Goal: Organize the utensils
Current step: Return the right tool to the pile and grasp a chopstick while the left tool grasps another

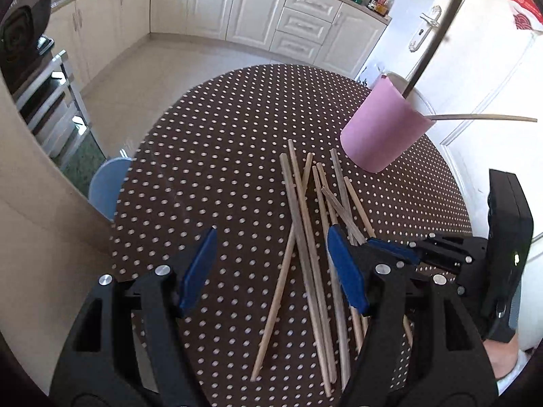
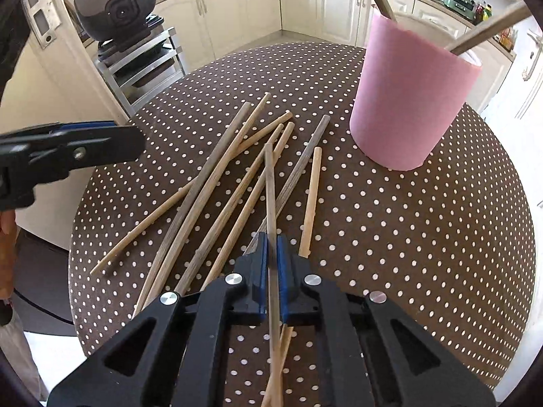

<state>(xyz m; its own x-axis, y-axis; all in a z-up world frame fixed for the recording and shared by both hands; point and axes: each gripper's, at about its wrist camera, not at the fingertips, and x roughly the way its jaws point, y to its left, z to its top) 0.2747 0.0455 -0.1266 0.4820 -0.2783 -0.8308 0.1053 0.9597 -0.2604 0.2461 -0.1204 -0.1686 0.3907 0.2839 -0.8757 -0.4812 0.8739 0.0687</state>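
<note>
Several wooden chopsticks (image 1: 307, 237) lie in a loose pile on a round table with a brown polka-dot cloth (image 1: 220, 135); the pile also shows in the right wrist view (image 2: 220, 196). A pink cup (image 2: 410, 98) stands at the far right and holds two chopsticks; it also shows in the left wrist view (image 1: 383, 129). My right gripper (image 2: 270, 247) is shut on a grey chopstick (image 2: 269, 183), lifted over the pile. My left gripper (image 1: 271, 254) is open above the pile's near end. The right gripper (image 1: 407, 251) shows beside it.
A blue chair (image 1: 105, 186) stands at the table's left edge. A metal rack (image 2: 142, 64) with a black cooker (image 2: 115, 3) stands beyond the table. White kitchen cabinets (image 1: 258, 10) line the far wall. A white door (image 1: 475, 68) is at the right.
</note>
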